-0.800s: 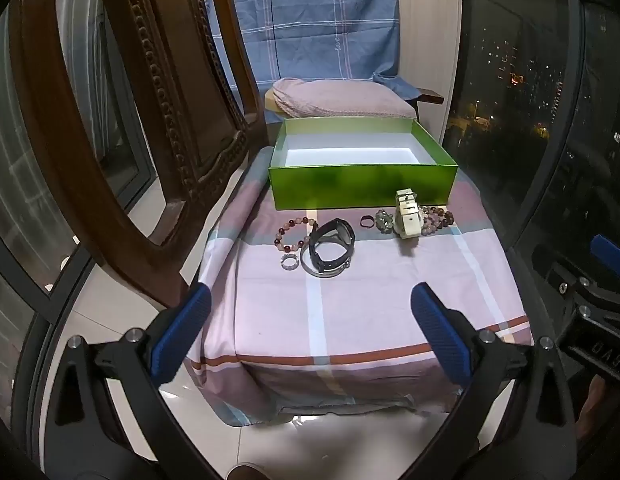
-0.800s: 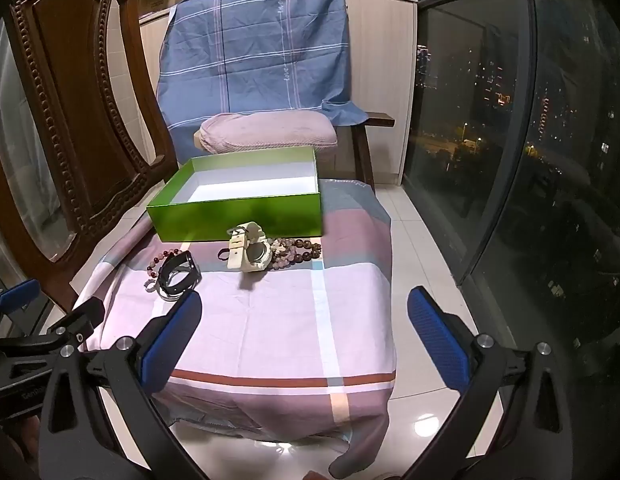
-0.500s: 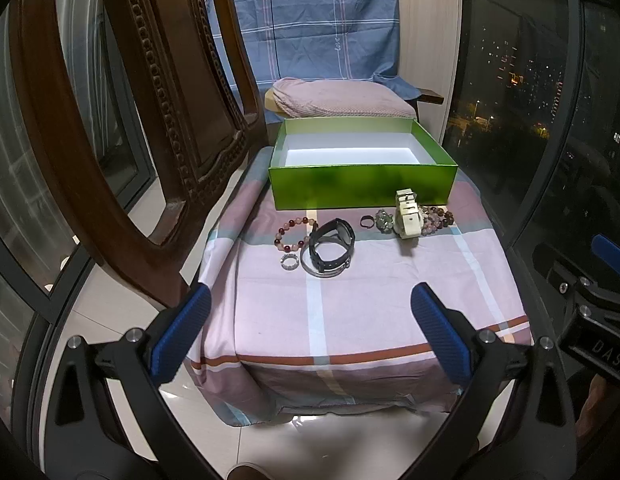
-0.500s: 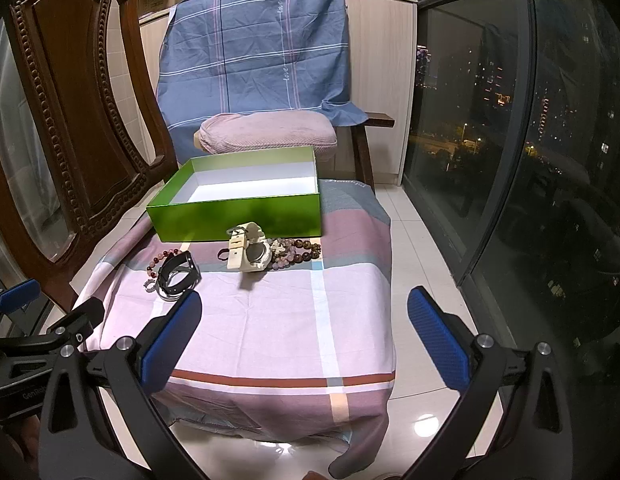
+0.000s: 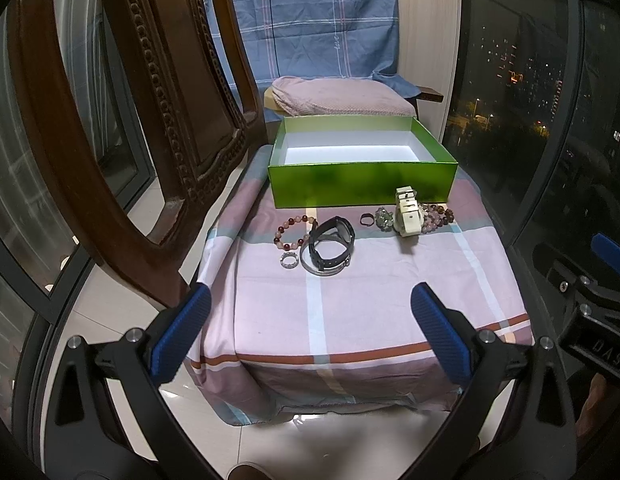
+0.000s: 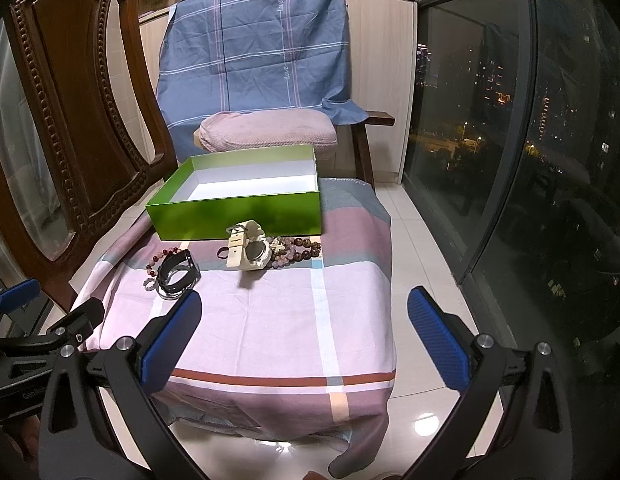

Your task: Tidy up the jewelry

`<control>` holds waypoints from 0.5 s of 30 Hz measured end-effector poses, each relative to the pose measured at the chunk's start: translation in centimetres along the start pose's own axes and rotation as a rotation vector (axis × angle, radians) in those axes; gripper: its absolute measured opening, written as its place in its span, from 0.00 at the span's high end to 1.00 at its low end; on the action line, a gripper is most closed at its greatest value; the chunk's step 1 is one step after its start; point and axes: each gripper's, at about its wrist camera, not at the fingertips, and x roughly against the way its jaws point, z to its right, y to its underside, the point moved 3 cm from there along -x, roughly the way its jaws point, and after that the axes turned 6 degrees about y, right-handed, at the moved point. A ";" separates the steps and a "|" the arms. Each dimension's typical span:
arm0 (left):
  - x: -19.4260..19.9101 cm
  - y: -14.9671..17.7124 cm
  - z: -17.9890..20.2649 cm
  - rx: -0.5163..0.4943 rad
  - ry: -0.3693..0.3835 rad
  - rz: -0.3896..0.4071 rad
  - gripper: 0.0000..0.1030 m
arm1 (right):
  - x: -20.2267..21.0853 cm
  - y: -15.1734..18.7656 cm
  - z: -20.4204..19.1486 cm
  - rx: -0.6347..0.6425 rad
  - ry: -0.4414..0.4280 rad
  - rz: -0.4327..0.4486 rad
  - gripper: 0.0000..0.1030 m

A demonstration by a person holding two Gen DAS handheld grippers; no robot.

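Nothing has shifted: both hand-held grippers, left point(image 5: 310, 334) and right point(image 6: 304, 336), still hang released; jewelry untouched beside green box point(image 5: 361, 188).

beads point(image 6: 298, 249) partly hidden (behind white watch point(image 6: 248, 252))

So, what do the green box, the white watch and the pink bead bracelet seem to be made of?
Green box: probably cardboard with a glossy, slightly metallic green wrap; its front wall shows soft reflections and the inside is plain white.
White watch: looks like matte cream plastic or resin, with a thick moulded strap.
Pink bead bracelet: round polished beads, stone or glass; which one cannot be told.
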 end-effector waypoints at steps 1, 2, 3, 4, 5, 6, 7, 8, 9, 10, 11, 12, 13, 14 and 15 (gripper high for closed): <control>0.1 0.0 0.0 0.000 0.000 0.003 0.04 | 0.0 0.0 0.0 0.000 0.000 0.000 0.03; 0.2 -0.1 0.0 0.000 -0.001 0.005 0.04 | 0.0 0.1 0.0 0.000 0.000 -0.001 0.03; 0.2 -0.1 -0.1 0.001 0.001 0.004 0.04 | 0.0 0.0 0.0 0.000 0.000 0.000 0.03; 0.2 0.0 -0.1 0.000 0.000 0.004 0.04 | 0.0 0.0 0.0 0.000 -0.001 0.000 0.03; 0.3 0.0 0.0 -0.010 -0.008 0.000 0.04 | 0.0 0.0 0.0 0.000 -0.001 0.000 0.03; 0.3 0.1 0.1 -0.005 -0.002 0.012 0.04 | 0.0 0.1 0.0 0.000 0.000 0.001 0.03; 0.1 0.1 0.1 0.001 0.005 0.019 0.04 | 0.0 0.0 0.0 0.000 0.000 0.000 0.03; 0.1 0.2 0.1 0.006 0.011 0.024 0.04 | 0.0 0.0 0.0 -0.001 -0.001 -0.001 0.03; 0.1 0.2 0.1 0.010 0.015 0.029 0.04 | 0.0 0.0 0.0 0.000 0.000 0.001 0.03; 0.1 0.2 0.1 0.009 0.014 0.031 0.04 | 0.0 0.0 0.0 0.001 0.001 0.001 0.03; 0.0 0.2 0.0 0.014 0.018 0.026 0.04 | -0.1 0.1 -0.1 0.003 0.001 -0.001 0.03; 0.3 0.2 0.0 0.039 0.043 0.065 0.04 | -0.1 0.0 0.0 0.000 -0.002 -0.002 0.03; 0.2 0.2 0.0 0.038 0.042 0.062 0.04 | 0.0 0.0 0.0 0.000 -0.001 -0.001 0.03; 0.3 0.2 0.0 0.037 0.040 0.064 0.04 | 0.0 0.1 0.0 0.001 0.001 -0.001 0.03; -0.2 0.4 0.1 -0.018 -0.012 -0.010 0.04 | -0.1 0.0 0.0 0.001 0.001 -0.001 0.03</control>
